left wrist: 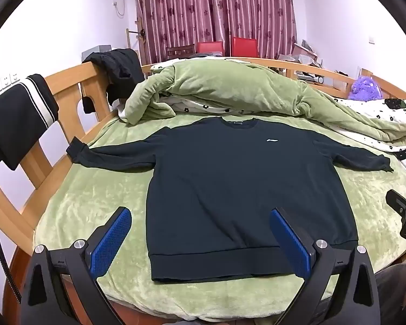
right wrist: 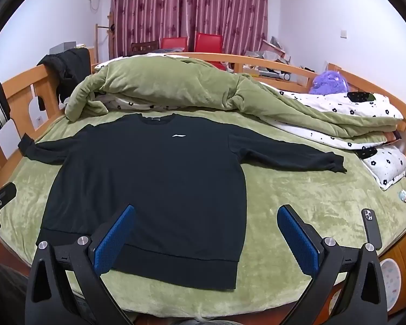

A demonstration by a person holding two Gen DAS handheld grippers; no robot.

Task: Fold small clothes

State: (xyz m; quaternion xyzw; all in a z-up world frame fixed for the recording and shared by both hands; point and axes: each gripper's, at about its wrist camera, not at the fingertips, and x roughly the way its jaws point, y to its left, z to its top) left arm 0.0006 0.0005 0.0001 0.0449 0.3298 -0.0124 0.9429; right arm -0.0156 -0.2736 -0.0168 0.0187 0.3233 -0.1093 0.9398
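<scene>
- Bed [left wrist: 75,211]: wooden frame, green plush sheet across the mattress; fills most of both views.
- Green quilt [left wrist: 230,86]: bunched in a long heap along the far side of the bed, white flower-print lining showing under it.
- Dark sweatshirt [left wrist: 238,184]: lies flat, front up, in the middle of the sheet; both sleeves spread outward, collar toward the quilt, hem nearest the cameras. Small white logo on the chest.
- Black jacket [left wrist: 116,73]: draped over the far headboard post, at left.
- Striped black-and-white garment [left wrist: 19,116]: hung over the nearer headboard rail.
- Left gripper [left wrist: 200,243]: blue pads wide apart, nothing between them; hovers above the hem, one finger over the sheet just left of the sweatshirt, the other over the cloth.
- Right gripper [right wrist: 205,241]: pads likewise spread and holding nothing; left finger over the hem, right finger over bare sheet beside it.
- Purple plush toy [right wrist: 328,81]: far right corner, against the rail.
- Phone [right wrist: 370,230]: dark case, on the sheet near the right edge.
</scene>
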